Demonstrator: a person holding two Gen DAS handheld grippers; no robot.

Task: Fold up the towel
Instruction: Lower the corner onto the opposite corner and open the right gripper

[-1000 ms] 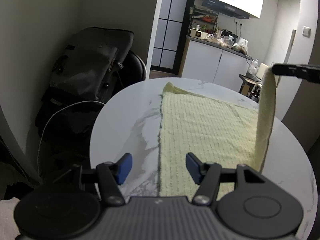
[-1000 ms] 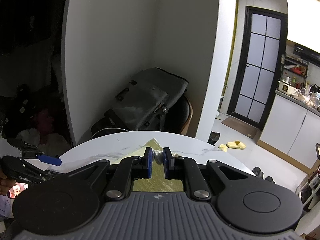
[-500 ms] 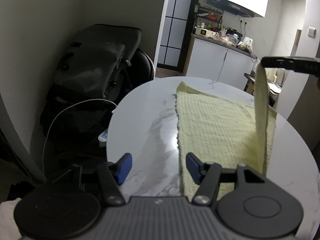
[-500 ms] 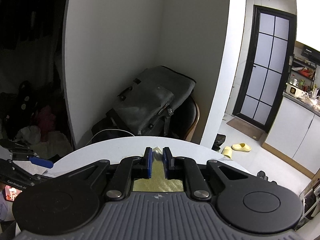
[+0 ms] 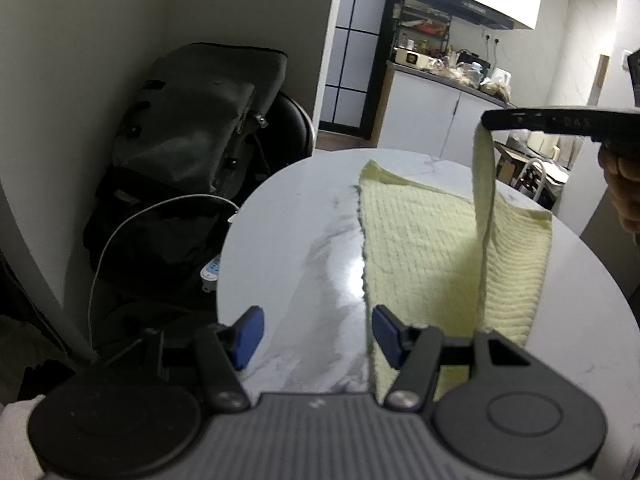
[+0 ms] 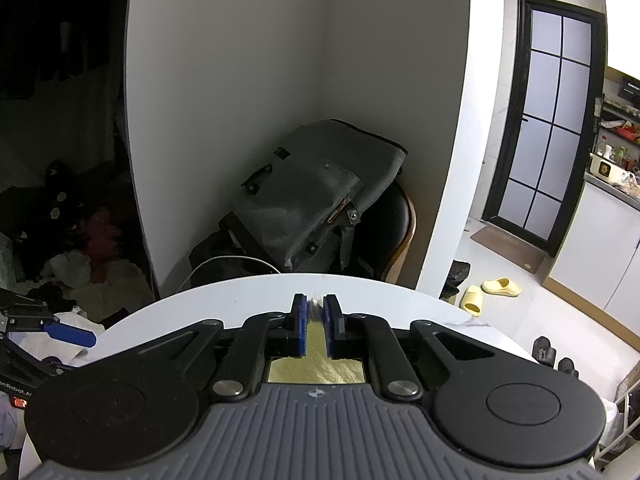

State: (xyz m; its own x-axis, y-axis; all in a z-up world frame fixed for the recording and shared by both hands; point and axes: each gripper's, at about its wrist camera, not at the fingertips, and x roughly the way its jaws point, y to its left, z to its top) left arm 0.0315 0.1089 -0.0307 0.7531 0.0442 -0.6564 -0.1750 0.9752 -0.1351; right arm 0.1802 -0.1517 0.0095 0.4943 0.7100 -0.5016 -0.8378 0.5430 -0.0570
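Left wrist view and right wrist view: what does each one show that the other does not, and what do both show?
Only the left wrist view shows the yellow towel spread on the table, one corner lifted by the right gripper, and the open left gripper. Only the right wrist view shows the pads shut on the towel, and yellow slippers on the floor. Both show the grey backpack, the kitchen cabinets and the towel.
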